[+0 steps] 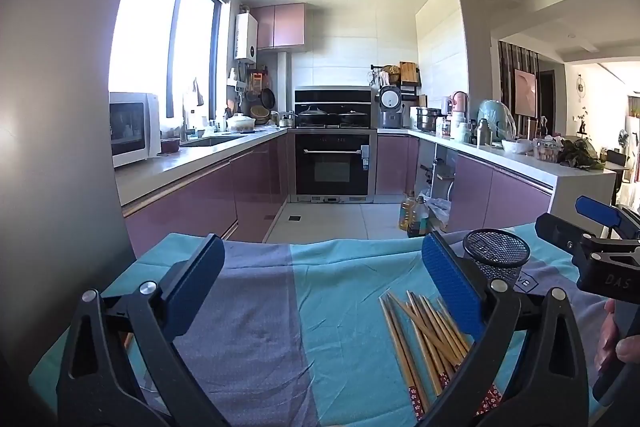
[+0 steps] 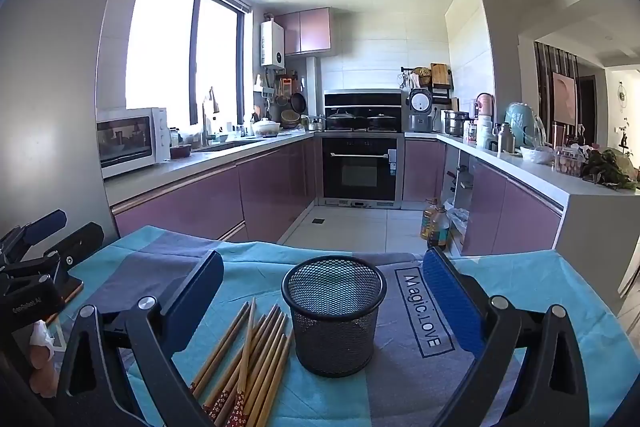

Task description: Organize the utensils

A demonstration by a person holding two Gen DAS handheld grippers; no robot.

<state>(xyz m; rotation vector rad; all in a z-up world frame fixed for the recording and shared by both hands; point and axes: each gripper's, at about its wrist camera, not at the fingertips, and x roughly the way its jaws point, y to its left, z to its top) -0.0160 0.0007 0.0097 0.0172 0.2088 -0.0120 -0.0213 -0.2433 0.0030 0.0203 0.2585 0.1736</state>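
Both my tongs gape wide, nothing in them: left gripper (image 1: 320, 291), right gripper (image 2: 324, 291). Chopsticks (image 2: 248, 355) lie in a loose pile on the tablecloth (image 2: 540, 279), just left of the upright mesh cup (image 2: 334, 311).

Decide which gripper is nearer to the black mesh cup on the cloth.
Right. The right gripper is open with the mesh cup straight ahead between its fingers. The left gripper is open farther left, with the chopsticks beside its right finger.

One mesh cup (image 2: 334, 315), roughly a dozen chopsticks (image 2: 248, 355), two oil bottles (image 2: 435, 223).
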